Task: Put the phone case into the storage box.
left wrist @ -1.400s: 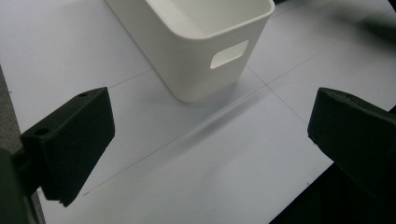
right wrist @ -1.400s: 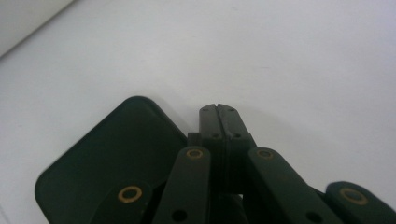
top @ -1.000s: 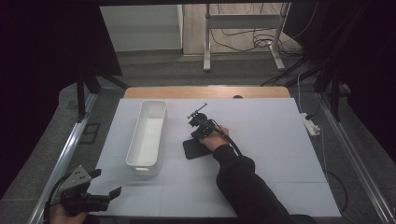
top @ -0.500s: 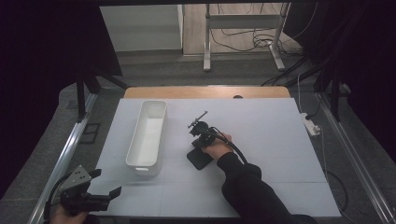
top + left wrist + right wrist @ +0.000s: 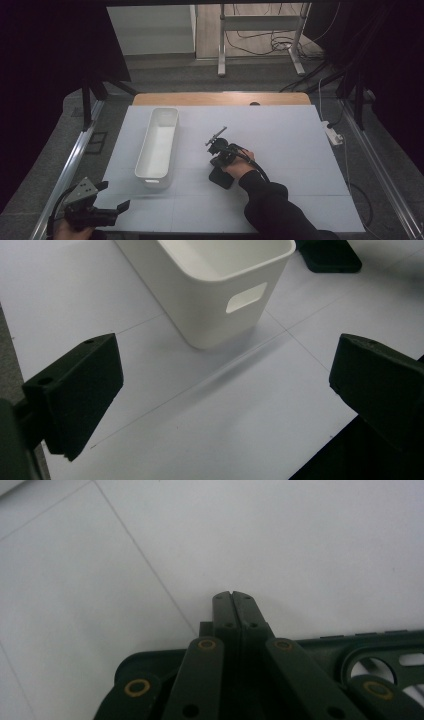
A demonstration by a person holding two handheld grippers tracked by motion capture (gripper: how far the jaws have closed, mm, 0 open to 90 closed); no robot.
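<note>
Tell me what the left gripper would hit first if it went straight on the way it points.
Probably the white bin: its near end wall lies ahead of the open left gripper, across bare table.

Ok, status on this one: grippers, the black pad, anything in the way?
Right gripper shut, empty, resting over flat black pad. Left gripper open, idle at table's near left corner. White bin left of pad, apart. Nothing blocking.

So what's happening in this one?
A person works at a white table with a gripper in each hand. The right gripper, jaws shut with nothing between them, sits mid-table over a flat black object, right of a long white bin. The left gripper hangs open at the near left corner, facing the bin's handle end.
</note>
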